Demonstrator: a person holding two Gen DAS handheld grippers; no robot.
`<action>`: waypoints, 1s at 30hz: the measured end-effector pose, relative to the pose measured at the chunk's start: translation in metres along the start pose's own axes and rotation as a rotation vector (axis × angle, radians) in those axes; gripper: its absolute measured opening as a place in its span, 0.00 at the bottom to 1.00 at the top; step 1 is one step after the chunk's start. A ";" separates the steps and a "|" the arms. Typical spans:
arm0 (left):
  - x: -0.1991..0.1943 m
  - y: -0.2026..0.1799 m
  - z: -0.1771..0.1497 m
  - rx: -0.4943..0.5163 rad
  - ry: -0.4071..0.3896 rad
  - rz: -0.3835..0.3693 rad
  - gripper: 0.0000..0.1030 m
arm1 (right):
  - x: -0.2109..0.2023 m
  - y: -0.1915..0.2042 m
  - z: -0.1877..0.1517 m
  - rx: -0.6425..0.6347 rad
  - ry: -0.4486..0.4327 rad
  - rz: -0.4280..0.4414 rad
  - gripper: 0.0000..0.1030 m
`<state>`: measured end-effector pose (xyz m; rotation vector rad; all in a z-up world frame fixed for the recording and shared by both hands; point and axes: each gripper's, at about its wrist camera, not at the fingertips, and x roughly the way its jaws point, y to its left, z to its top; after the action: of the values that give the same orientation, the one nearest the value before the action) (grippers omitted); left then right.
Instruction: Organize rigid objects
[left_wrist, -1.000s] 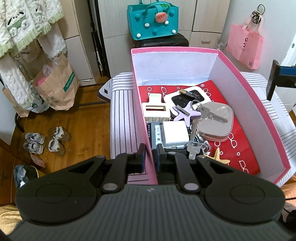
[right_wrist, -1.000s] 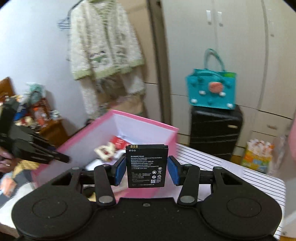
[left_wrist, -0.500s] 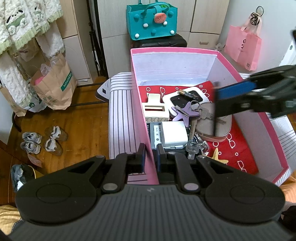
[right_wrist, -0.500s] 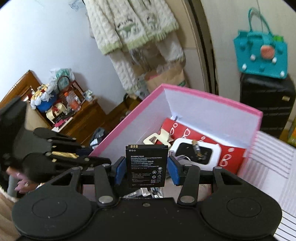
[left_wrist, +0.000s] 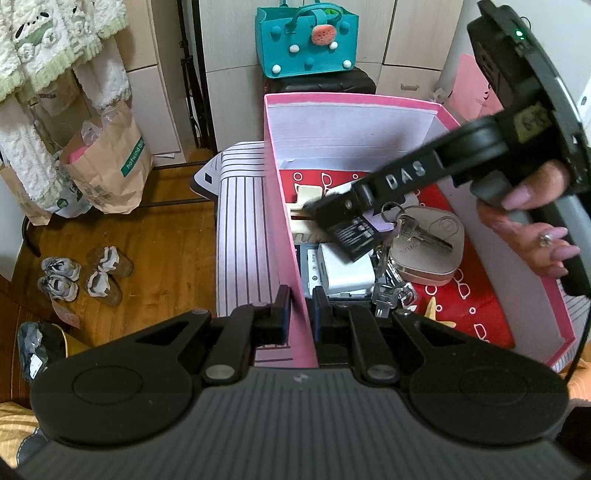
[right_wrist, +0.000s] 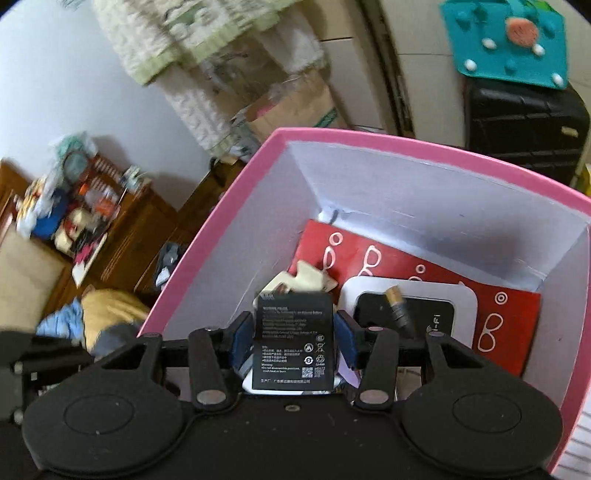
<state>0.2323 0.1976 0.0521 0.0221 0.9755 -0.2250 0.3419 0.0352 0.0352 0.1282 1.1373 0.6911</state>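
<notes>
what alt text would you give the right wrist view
The right tool grips a flat black phone battery over an open pink box. In the box lie a red sheet with glasses print, a white device and a cream hair clip.

Blurred clutter (right_wrist: 70, 206) on sideboard
</notes>
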 end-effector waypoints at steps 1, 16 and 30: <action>0.000 0.000 0.000 -0.004 0.000 -0.001 0.11 | -0.003 0.000 -0.001 -0.007 -0.013 -0.003 0.53; -0.012 -0.003 0.000 -0.026 0.025 0.014 0.11 | -0.106 0.005 -0.049 -0.107 -0.151 -0.087 0.64; -0.084 -0.058 -0.008 0.019 -0.107 -0.001 0.12 | -0.189 0.005 -0.105 -0.153 -0.297 -0.261 0.89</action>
<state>0.1689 0.1569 0.1215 0.0270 0.8670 -0.2341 0.2039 -0.0933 0.1408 -0.0462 0.7951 0.5043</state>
